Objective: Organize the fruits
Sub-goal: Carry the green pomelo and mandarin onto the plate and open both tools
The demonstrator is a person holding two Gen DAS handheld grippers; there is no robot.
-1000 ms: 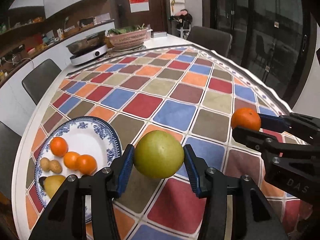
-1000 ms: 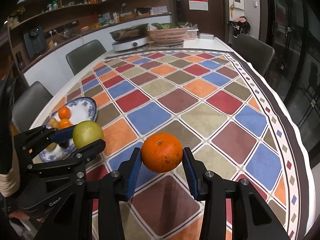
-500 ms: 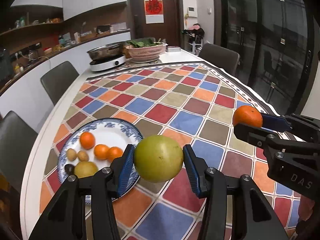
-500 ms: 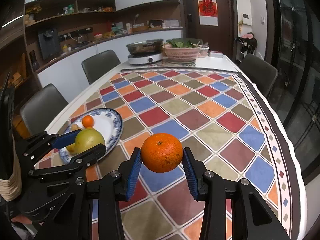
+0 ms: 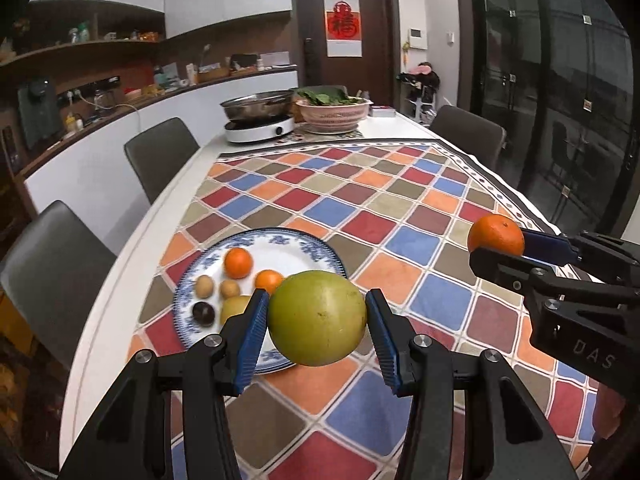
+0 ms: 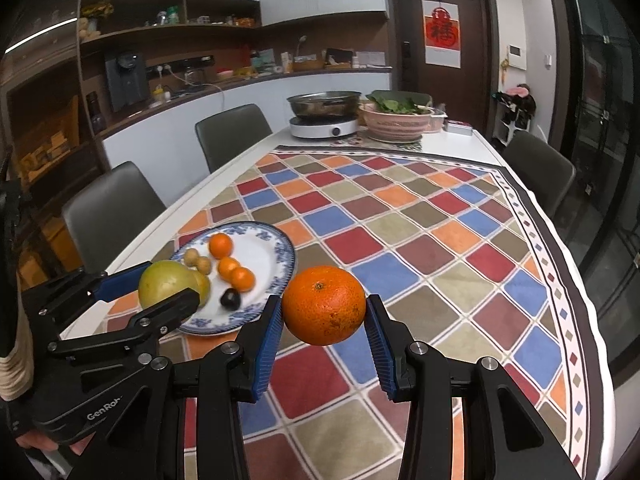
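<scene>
Above the checkered cloth (image 5: pixel 360 216), the left gripper (image 5: pixel 316 322) clamps a big green fruit (image 5: pixel 317 317) over the near rim of the plate (image 6: pixel 276 256), while the right gripper (image 6: pixel 324 320) pinches an orange (image 6: pixel 324 305) just off the plate's right side. On the plate lie small oranges (image 6: pixel 221 245), two tan fruits (image 5: pixel 205 286) and a dark one (image 6: pixel 231 298). A pan (image 5: pixel 258 106) and basket (image 5: pixel 332 114) sit at the table's far end.

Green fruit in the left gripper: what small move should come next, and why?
Probably carry the green fruit forward and down onto the blue-rimmed plate. The left gripper holds it clamped above the plate's near edge, where smaller fruits already lie; bare space remains at the plate's right side.
</scene>
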